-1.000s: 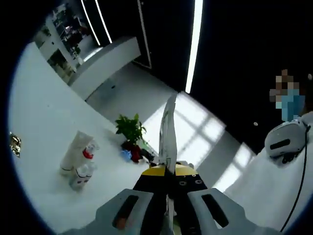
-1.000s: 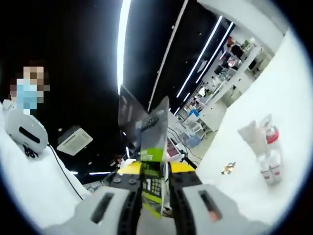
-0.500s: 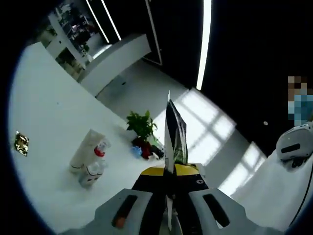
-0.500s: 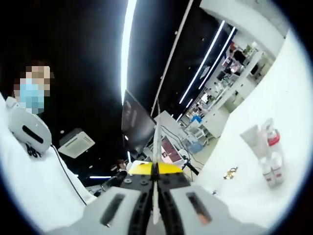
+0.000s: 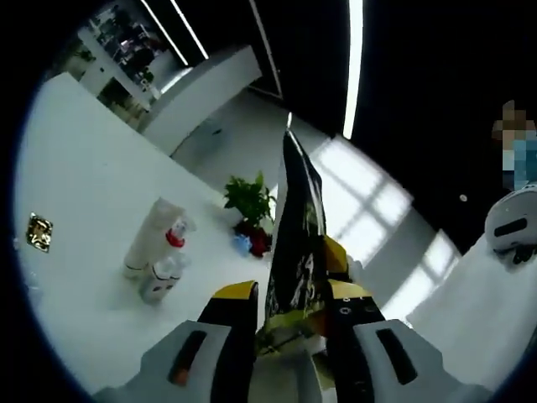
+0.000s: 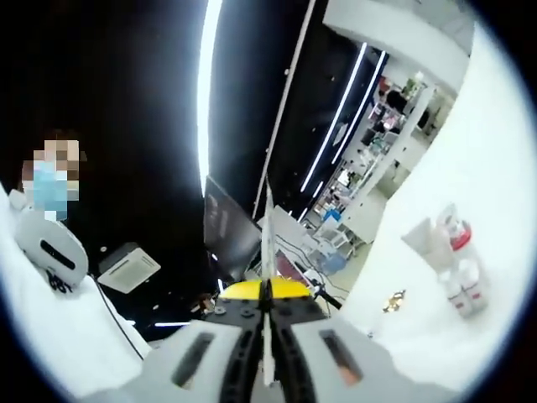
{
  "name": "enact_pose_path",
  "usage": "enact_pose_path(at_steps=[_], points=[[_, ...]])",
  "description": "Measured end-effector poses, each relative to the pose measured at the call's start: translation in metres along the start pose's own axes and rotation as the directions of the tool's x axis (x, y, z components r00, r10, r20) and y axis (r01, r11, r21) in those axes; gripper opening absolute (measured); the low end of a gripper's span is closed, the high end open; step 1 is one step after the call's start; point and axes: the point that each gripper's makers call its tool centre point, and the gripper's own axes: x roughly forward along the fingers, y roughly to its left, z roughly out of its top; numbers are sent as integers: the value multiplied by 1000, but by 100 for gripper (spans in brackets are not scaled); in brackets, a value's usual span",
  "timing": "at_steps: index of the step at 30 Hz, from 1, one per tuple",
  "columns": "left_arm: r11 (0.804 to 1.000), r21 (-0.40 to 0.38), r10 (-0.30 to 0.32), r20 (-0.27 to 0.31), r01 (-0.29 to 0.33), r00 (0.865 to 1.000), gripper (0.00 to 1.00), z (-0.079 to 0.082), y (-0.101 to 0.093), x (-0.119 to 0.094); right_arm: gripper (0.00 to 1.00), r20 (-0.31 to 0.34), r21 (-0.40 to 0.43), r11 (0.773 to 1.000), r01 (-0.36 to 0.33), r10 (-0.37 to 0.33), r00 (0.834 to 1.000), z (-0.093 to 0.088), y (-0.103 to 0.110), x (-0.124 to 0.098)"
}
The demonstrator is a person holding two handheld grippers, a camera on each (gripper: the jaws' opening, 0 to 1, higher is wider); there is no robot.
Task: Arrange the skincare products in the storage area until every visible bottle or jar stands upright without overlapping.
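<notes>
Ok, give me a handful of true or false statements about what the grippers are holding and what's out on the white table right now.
1. The left gripper holds a dark flat packet between its jaws. True.
2. The right gripper is wide open with nothing in it. False: its jaws are closed on a thin sheet seen edge-on.
3. A cluster of skincare bottles stands on the white table. True.
4. One bottle in the cluster has a blue cap. False: the cap is red.
5. A small gold item lies on the table apart from the bottles. True.
</notes>
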Motion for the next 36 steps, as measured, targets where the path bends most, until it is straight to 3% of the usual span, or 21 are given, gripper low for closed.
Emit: enact_pose_path(at_steps=[3, 5, 6, 7, 9, 10, 11, 14, 16, 19, 26, 27, 30, 32, 35, 36], points=[[999, -32, 1, 43, 0, 999, 16, 8, 0, -4, 1, -43, -25, 999, 41, -42, 998, -8, -8, 1], [998, -59, -7, 65, 10, 998, 0, 12, -3, -7, 1, -37, -36, 997, 68, -69, 997, -6, -12, 1], [995, -72, -63, 82, 69, 995, 0, 13, -15, -7, 1, -67, -89, 989, 118, -124, 990, -11, -22, -1], [994, -75, -69, 92, 76, 993, 0, 13, -19, -5, 1, -83, -115, 986, 118, -128, 988, -13, -22, 1], [999, -53, -9, 111, 15, 994, 0, 12, -5, -7, 1, -62, -105, 988, 111, -118, 991, -10, -17, 4], [996, -87, 9, 112, 1, 994, 0, 11, 1, -8, 1, -73, -114, 987, 112, -121, 990, -11, -18, 6], [993, -119, 16, 109, -3, 994, 0, 10, 3, -9, 1, -87, -132, 984, 121, -133, 987, -13, -19, 6], [995, -97, 35, 105, -25, 994, 0, 7, 6, -11, 1, -104, -151, 980, 133, -150, 983, -16, -22, 8], [993, -100, 67, 91, -58, 994, 9, 4, 12, -12, 1, -98, -139, 981, 136, -150, 984, -16, -23, 9], [986, -118, 124, 69, -115, 990, 37, -3, 26, -14, 1, -84, -112, 982, 151, -161, 983, -18, -27, 11], [975, -182, 144, 79, -128, 986, 9, -7, 36, -23, 1, -85, -95, 980, 178, -186, 979, -19, -39, 12], [974, -183, 147, 79, -130, 986, 1, -7, 37, -25, 1, -87, -101, 978, 185, -193, 977, -19, -40, 12], [973, -214, 114, 101, -91, 988, 0, -4, 33, -29, 1, -145, -195, 953, 231, -261, 955, -27, -56, 9], [974, -205, 120, 96, -98, 988, 0, -5, 35, -30, 3, -163, -252, 944, 214, -260, 952, -30, -56, 12], [970, -226, 113, 106, -87, 988, 0, -3, 37, -33, 10, -232, -309, 926, 217, -294, 927, -41, -65, 13], [969, -231, 111, 112, -83, 987, 0, -2, 38, -34, 13, -239, -315, 926, 210, -291, 926, -42, -66, 14]])
